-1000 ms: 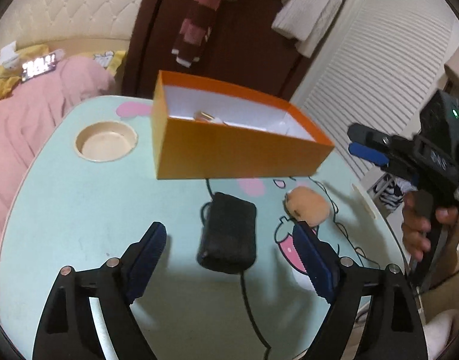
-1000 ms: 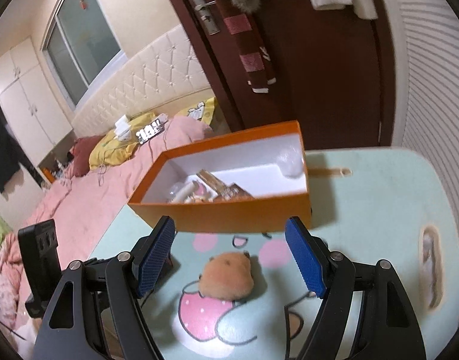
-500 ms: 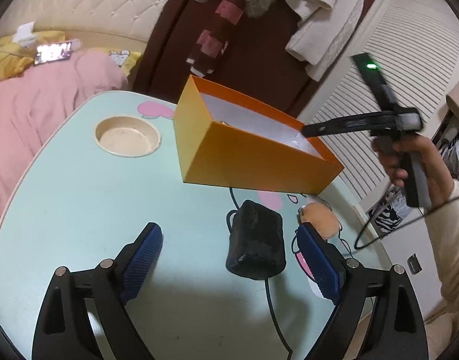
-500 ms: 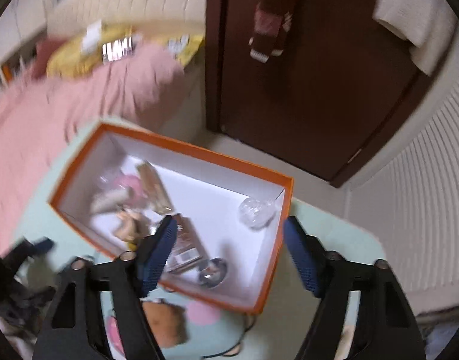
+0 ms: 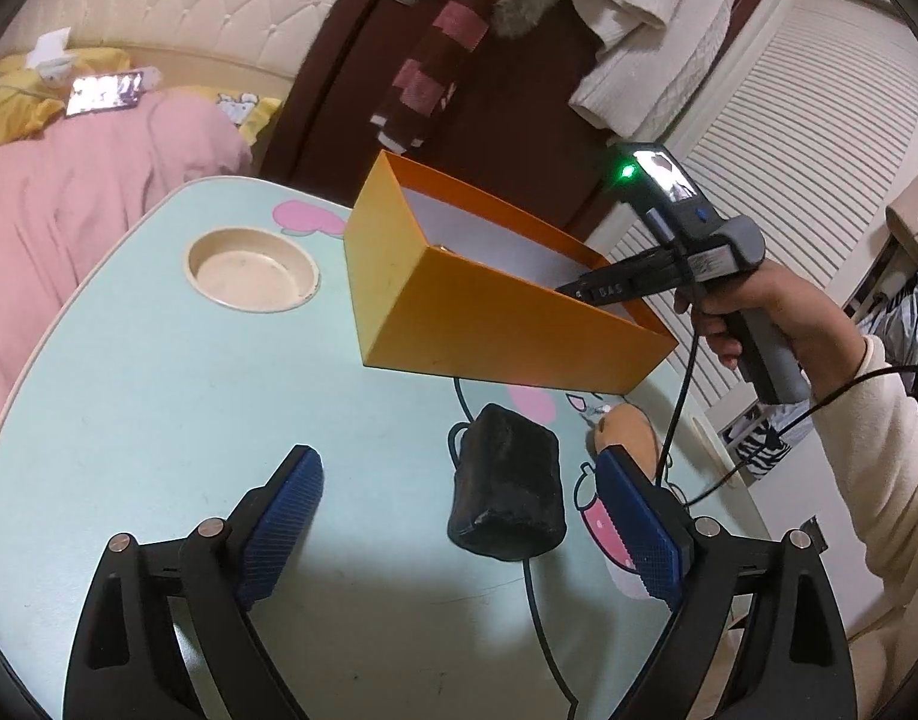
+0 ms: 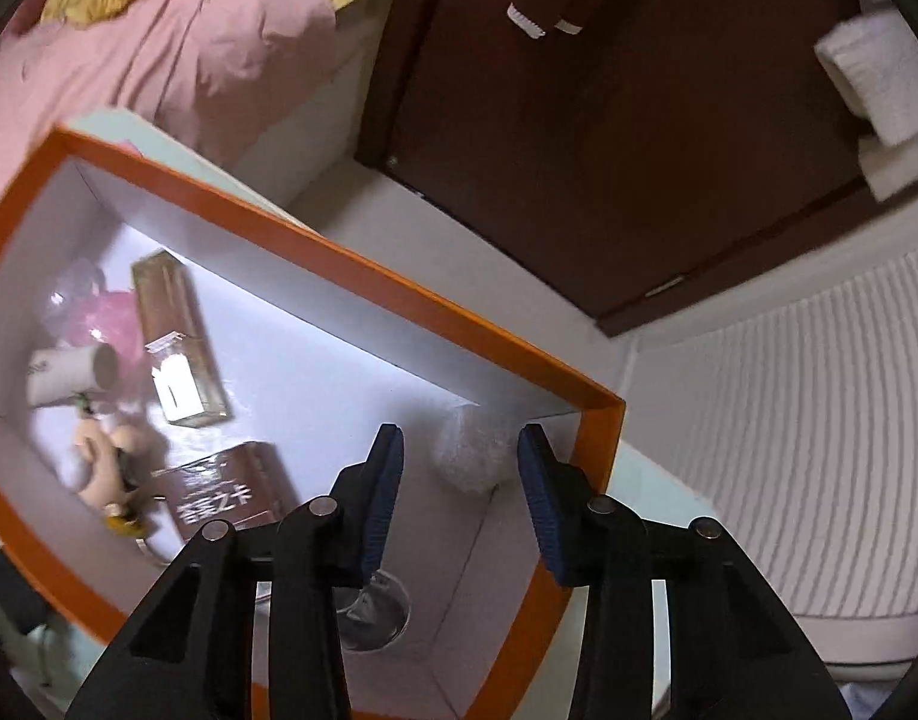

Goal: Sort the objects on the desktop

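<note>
The orange box (image 5: pixel 495 324) stands open on the pale green worktop (image 5: pixel 159 408), toward its far side. The right wrist view looks down into it: a crumpled clear ball (image 6: pixel 468 456) lies in the corner by the orange rim, and farther along the white floor lie a brown card pack (image 6: pixel 231 489), a tall amber bottle (image 6: pixel 177 336), a white tube (image 6: pixel 69 375), a small tan figure (image 6: pixel 108 462), some pink wrapping (image 6: pixel 111 324) and a round glass piece (image 6: pixel 378 615).

The right gripper (image 6: pixel 459 486) hangs over the box's corner, its blue fingers (image 6: pixel 534 492) spread with the clear ball seen between them, pinching nothing; whether they touch it cannot be told.

In front of the box a black pouch (image 5: pixel 507 492) rests on the worktop with a dark cable (image 5: pixel 540 618) running from under it. Just beside it is a tan plush toy (image 5: pixel 630 432), partly hidden behind one finger. The left gripper (image 5: pixel 459 522) hovers low near the pouch, fingers (image 5: pixel 279 516) wide apart and holding nothing. A round recessed cup holder (image 5: pixel 252 270) sits off to the left, and a pink bed (image 5: pixel 69 180) lies beyond the worktop's edge.
</note>
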### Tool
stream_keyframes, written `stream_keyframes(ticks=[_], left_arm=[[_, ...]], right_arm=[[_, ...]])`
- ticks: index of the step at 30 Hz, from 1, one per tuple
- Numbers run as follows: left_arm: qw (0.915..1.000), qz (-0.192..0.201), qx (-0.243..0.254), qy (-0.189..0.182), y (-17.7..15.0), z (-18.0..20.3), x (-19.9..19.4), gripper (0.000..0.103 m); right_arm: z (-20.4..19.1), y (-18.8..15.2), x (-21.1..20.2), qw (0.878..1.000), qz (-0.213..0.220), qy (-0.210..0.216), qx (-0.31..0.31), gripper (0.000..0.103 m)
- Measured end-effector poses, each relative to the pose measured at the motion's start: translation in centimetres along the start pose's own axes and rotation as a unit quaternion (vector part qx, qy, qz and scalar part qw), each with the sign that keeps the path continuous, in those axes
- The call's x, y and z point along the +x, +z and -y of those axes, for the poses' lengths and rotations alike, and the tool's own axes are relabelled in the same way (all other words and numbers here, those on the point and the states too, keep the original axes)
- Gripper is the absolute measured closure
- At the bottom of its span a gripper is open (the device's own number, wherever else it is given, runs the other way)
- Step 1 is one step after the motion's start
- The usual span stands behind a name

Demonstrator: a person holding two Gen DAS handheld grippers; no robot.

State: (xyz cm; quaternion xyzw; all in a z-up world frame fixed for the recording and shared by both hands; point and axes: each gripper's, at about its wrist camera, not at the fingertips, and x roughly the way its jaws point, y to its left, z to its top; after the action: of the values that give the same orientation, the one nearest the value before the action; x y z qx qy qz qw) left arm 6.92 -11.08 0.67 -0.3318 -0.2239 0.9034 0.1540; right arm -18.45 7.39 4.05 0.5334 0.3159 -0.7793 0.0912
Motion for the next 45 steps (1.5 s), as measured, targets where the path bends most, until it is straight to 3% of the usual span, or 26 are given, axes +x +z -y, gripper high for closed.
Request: stream_keyframes(ticks=[1, 5, 11, 16, 20, 28, 36, 38, 40, 45], left_arm=[[1.0, 0.0, 0.0, 0.0, 0.0, 0.0, 0.0, 0.011], [1.0, 0.001, -0.001, -0.001, 0.0, 0.0, 0.0, 0.011], [1.0, 0.002, 0.0, 0.0, -0.1, 0.0, 0.1, 0.01], [1.0, 0.003, -0.002, -0.001, -0.1, -0.1, 0.2, 0.01], [0.9999, 0.008, -0.013, 0.002, 0.0, -0.2, -0.2, 0.01], [0.9992, 0.037, 0.012, 0.001, 0.6, 1.1, -2.0, 0.01], [0.9996, 0.013, 0.023, 0.013, 4.0, 2.3, -3.0, 0.01], [0.9988, 0.015, 0.043, 0.017, 5.9, 3.3, -3.3, 0.01], [0.9972, 0.019, 0.066, 0.027, 7.9, 4.6, -3.4, 0.01], [0.9941, -0.055, 0.082, 0.046, 11.8, 7.2, 1.4, 0.01]], right_arm=[[-0.2, 0.0, 0.1, 1.0, 0.001, -0.021, -0.011, 0.077], [0.5, -0.1, -0.1, 1.0, 0.015, -0.02, -0.001, 0.081], [1.9, -1.8, -4.1, 0.992, 0.086, 0.077, 0.052, 0.082], [1.8, -5.5, -10.3, 0.956, 0.171, 0.222, 0.088, 0.082], [-0.4, -8.8, -11.8, 0.925, 0.181, 0.322, 0.089, 0.082], [-5.0, -12.9, -8.3, 0.916, 0.165, 0.347, 0.118, 0.081], [-4.8, -16.3, -8.2, 0.894, 0.242, 0.347, 0.148, 0.069], [-4.5, -17.1, -8.2, 0.882, 0.266, 0.353, 0.163, 0.058], [-4.2, -17.8, -8.1, 0.87, 0.289, 0.358, 0.179, 0.027], [-2.4, -20.0, -7.8, 0.826, 0.339, 0.385, 0.233, 0.025]])
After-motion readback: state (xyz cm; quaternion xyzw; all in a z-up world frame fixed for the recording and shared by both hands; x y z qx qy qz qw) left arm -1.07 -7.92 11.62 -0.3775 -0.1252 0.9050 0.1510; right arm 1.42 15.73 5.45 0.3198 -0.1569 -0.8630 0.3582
